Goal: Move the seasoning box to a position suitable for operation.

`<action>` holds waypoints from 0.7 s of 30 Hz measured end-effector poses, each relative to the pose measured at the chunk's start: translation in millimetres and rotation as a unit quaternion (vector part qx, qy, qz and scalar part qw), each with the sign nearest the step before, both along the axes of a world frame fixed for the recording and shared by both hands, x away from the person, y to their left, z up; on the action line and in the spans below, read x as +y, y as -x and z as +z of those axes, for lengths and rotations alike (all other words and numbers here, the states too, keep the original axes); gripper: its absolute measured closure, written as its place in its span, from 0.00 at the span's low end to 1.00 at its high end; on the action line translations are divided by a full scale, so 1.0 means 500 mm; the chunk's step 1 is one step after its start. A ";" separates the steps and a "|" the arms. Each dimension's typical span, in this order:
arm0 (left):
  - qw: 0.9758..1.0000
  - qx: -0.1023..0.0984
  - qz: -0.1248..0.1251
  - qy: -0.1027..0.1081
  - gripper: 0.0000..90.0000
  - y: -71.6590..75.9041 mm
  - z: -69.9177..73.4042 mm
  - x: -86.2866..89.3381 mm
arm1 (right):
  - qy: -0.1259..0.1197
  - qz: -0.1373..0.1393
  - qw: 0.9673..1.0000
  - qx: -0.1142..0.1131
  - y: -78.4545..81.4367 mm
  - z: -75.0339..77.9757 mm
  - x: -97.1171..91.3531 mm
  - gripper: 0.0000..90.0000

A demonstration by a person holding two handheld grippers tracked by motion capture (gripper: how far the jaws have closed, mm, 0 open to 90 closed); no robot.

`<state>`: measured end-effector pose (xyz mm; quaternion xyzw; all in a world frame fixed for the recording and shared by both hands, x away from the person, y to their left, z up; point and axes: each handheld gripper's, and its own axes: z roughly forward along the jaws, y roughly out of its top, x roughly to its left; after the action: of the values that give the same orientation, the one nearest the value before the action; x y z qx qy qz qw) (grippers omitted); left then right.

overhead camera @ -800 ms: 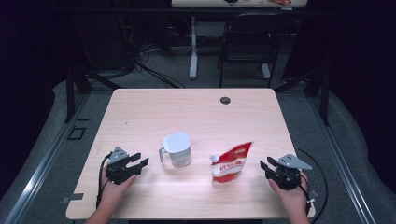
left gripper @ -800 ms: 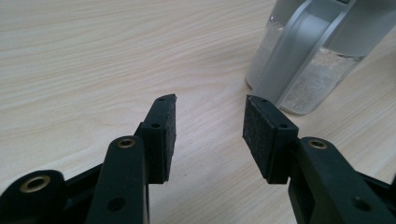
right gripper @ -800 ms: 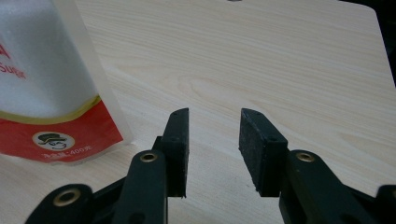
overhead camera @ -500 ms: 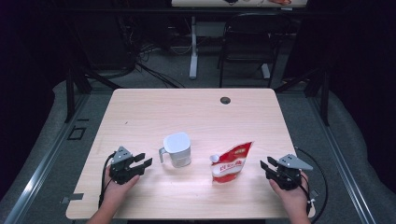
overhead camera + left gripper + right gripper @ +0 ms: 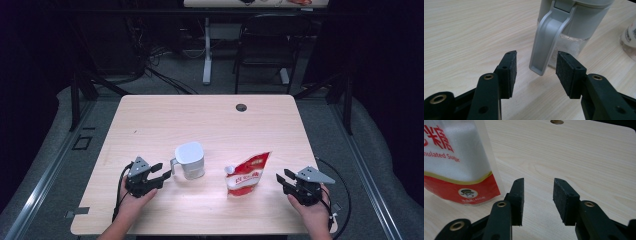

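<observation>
I have the left gripper [image 5: 161, 171] at the jug's [image 5: 190, 159] handle [image 5: 549, 37], fingers [image 5: 509, 71] wide with nothing gripped yet; the handle sits just ahead of the gap. The jug stands upright near the surface's [image 5: 210, 120] middle, and the sugar pouch [image 5: 247, 172] stands at its 3 o'clock. My right gripper [image 5: 284, 179] waits at the pouch's 3 o'clock, fingers [image 5: 517, 195] wide and empty. I judge the work barely begun: both grasps and any pouring remain.

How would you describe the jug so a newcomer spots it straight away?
On the wooden table, look near the front edge, left of the red sugar pouch. The jug is pale grey with a lid, its handle toward the left claw.
</observation>
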<state>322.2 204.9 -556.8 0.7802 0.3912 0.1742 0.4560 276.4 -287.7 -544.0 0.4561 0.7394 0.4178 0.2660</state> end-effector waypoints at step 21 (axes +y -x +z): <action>0.999 -0.015 0.016 -0.027 0.76 -0.031 -0.001 -0.063 | -0.030 0.049 0.998 -0.018 0.016 0.028 0.011 0.64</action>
<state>337.8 173.3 -557.0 0.7832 0.3918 0.2034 0.4378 268.5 -282.4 -530.0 0.4194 0.7434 0.4600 0.2445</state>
